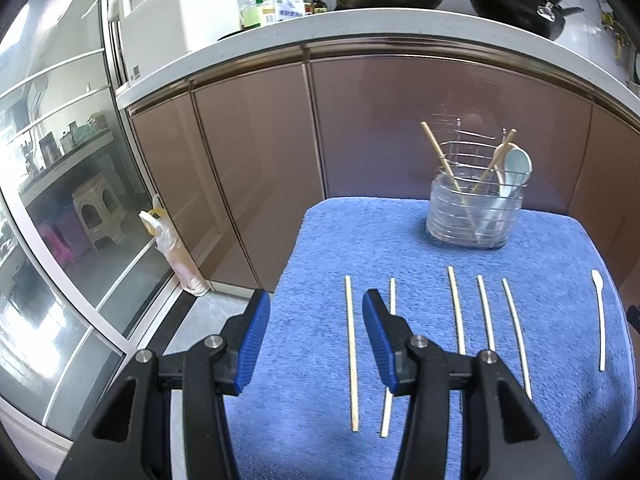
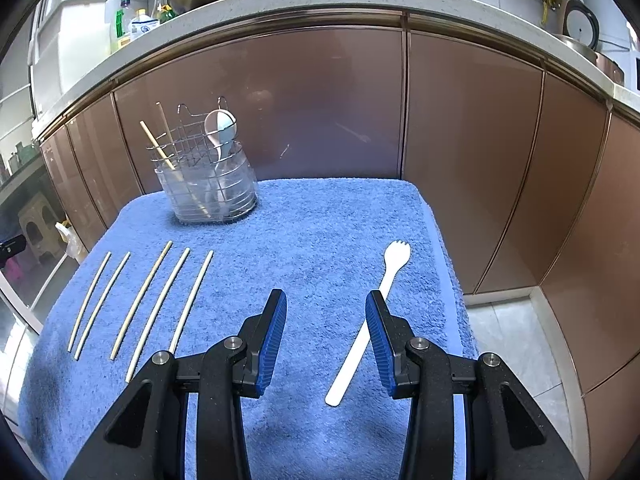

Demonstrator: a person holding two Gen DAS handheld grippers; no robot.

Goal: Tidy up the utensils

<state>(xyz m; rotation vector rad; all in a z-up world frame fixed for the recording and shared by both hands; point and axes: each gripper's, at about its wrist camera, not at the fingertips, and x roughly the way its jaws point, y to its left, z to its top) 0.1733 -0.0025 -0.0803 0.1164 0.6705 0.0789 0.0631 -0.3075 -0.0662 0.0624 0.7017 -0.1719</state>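
The left gripper (image 1: pixel 316 300) has its fingers apart and empty above the blue towel (image 1: pixel 420 240); one chopstick (image 1: pixel 351 356) lies between them, a second (image 1: pixel 392 296) is partly hidden behind the right finger, and three more (image 1: pixel 486 312) lie further right. The right gripper (image 2: pixel 326 300) also has its fingers apart with nothing gripped, the white spork (image 2: pixel 394 260) running past its right finger and five chopsticks (image 2: pixel 148 300) lying off its left finger. Beyond both, the wire utensil holder (image 2: pixel 208 188) stands on the towel, holding chopsticks and a pale spoon (image 2: pixel 222 126).
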